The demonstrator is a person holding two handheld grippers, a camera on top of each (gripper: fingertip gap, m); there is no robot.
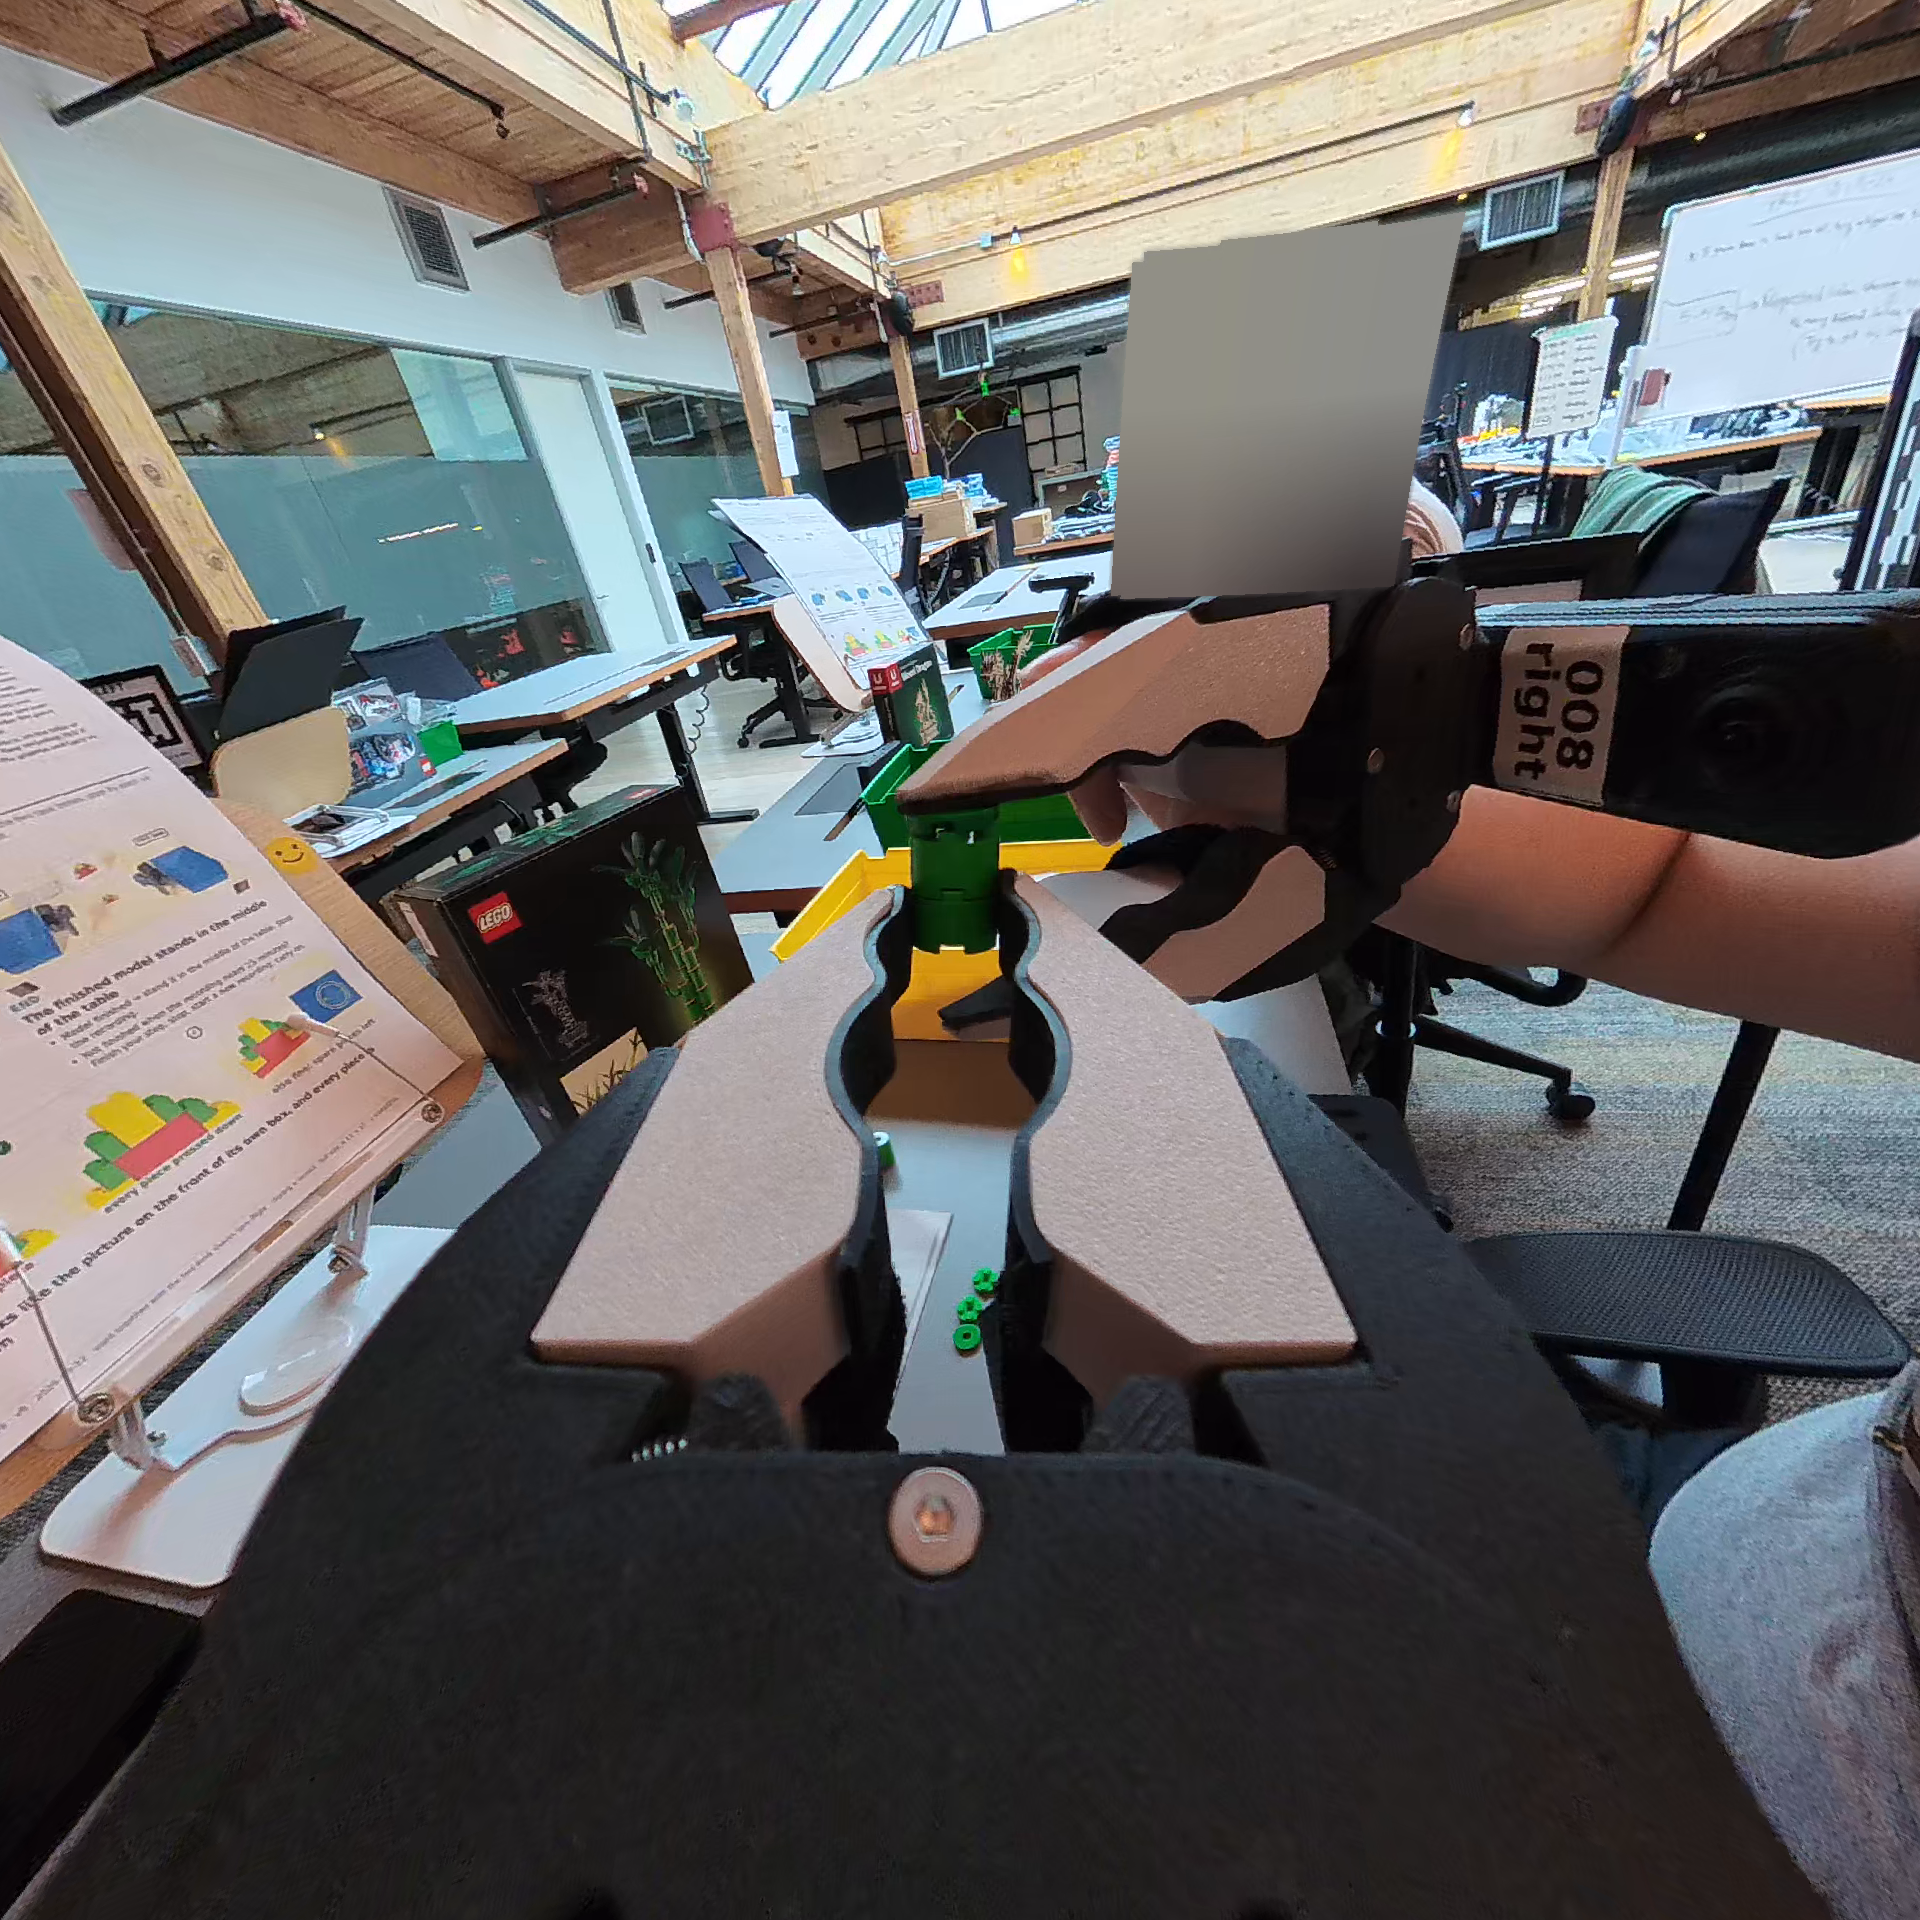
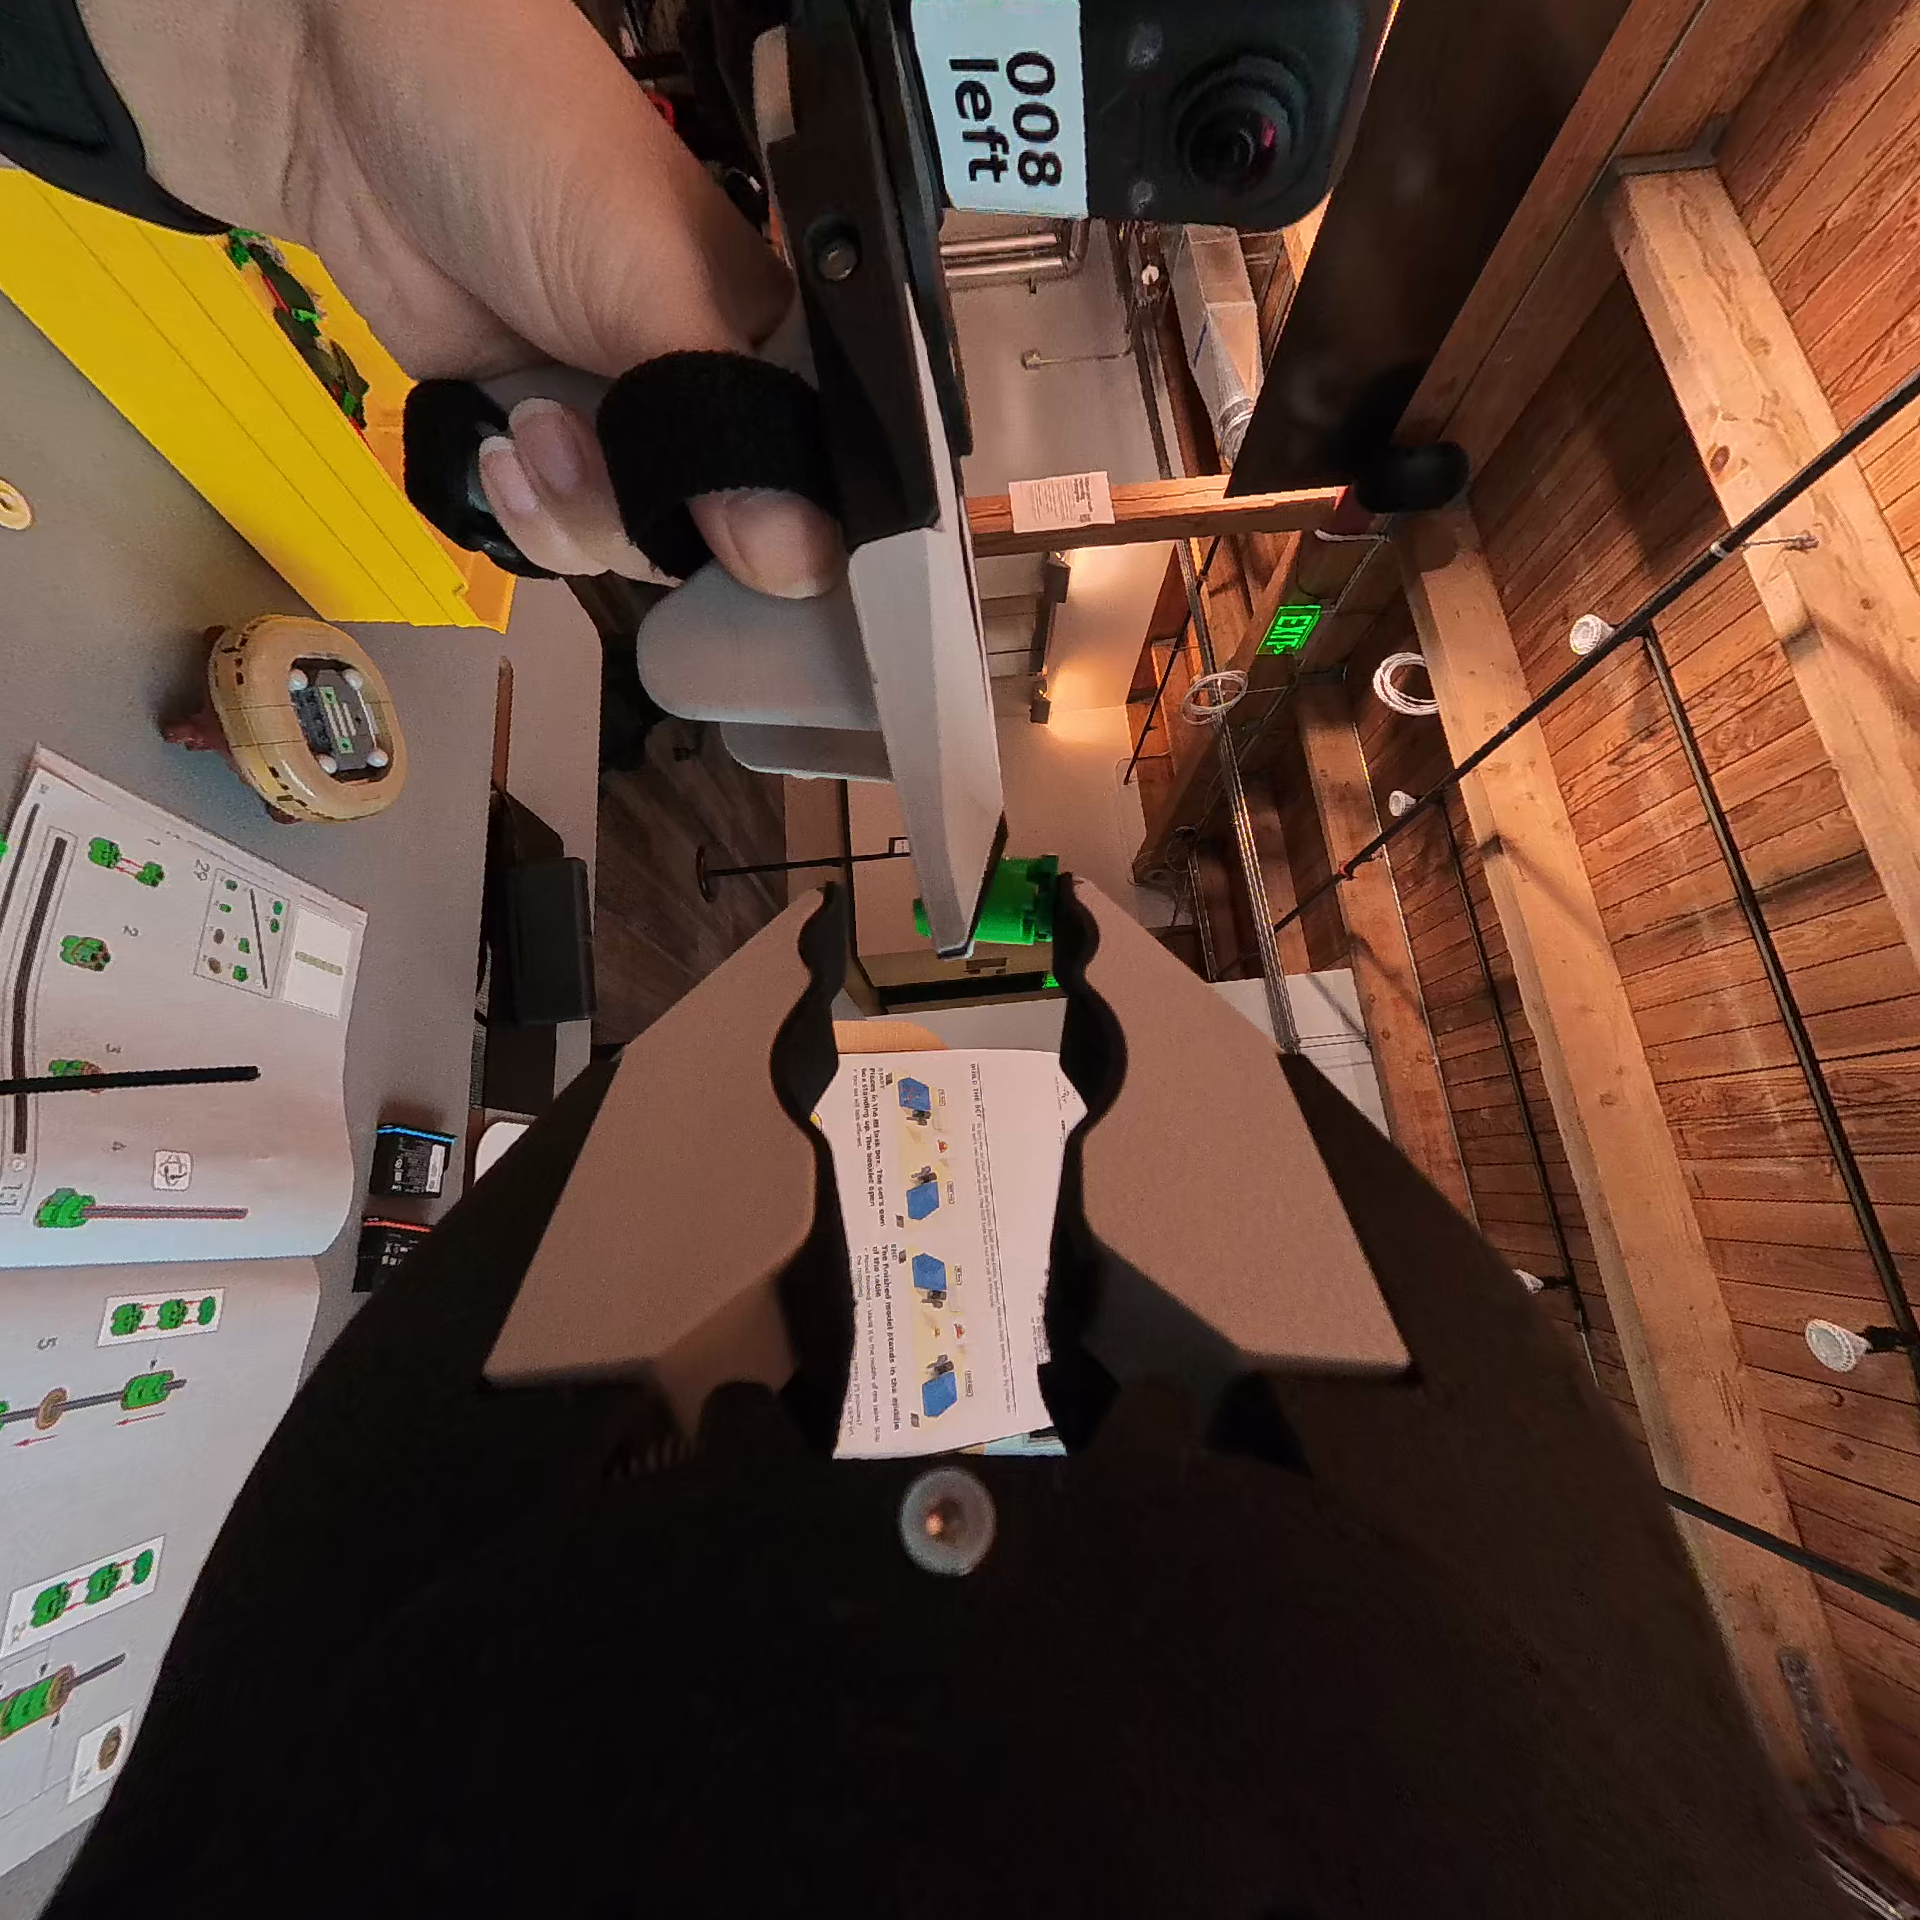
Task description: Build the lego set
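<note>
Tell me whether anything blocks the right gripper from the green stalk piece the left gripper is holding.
Nothing visible does. The left gripper clamps the green stalk piece upright at its fingertips, and the right gripper is open, one finger already resting on the stalk's top and the other below to the right.
</note>
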